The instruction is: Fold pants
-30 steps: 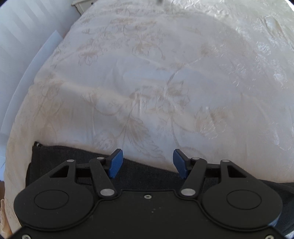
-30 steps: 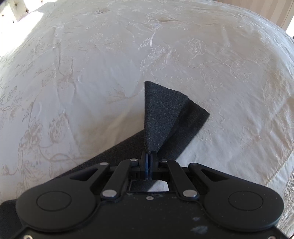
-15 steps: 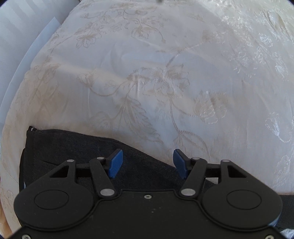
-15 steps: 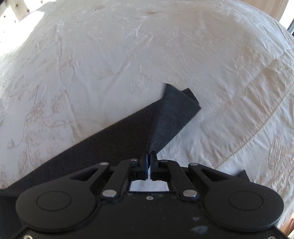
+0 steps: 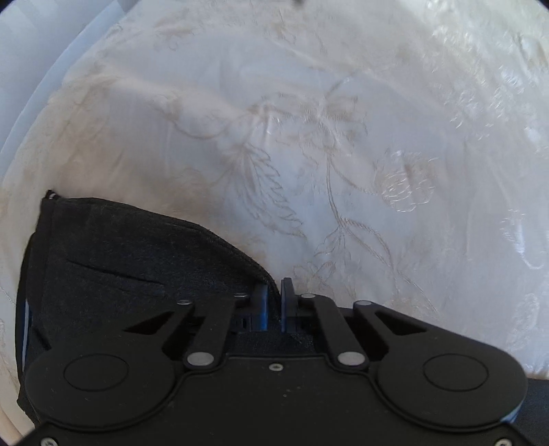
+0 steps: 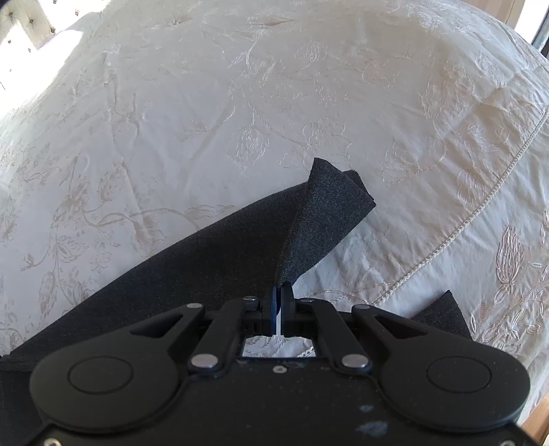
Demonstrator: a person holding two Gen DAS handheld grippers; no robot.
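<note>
Dark grey pants [image 5: 137,267] lie on a cream embroidered bedspread [image 5: 308,137]. In the left wrist view their waist end fills the lower left, with a corner sticking up at the far left. My left gripper [image 5: 273,291] points down at them; its blue pads are closing on the fabric's upper edge, which is pinched between them. In the right wrist view my right gripper [image 6: 282,291] is shut on a fold of the pants leg [image 6: 206,260] near the hem, which stands up beyond the fingertips. Another dark piece of the pants [image 6: 442,315] shows at the right.
The bedspread [image 6: 240,103] spreads ahead of both grippers. A corded seam [image 6: 480,212] runs along the bed's right side, where the cover drops away. A tufted headboard [image 6: 24,20] shows at the far left corner. Pale wall [image 5: 27,68] lies left of the bed.
My left gripper's jaws went from wide apart to closed on the pants' edge. My right gripper carried the hem across the bed, bringing more of the leg into view.
</note>
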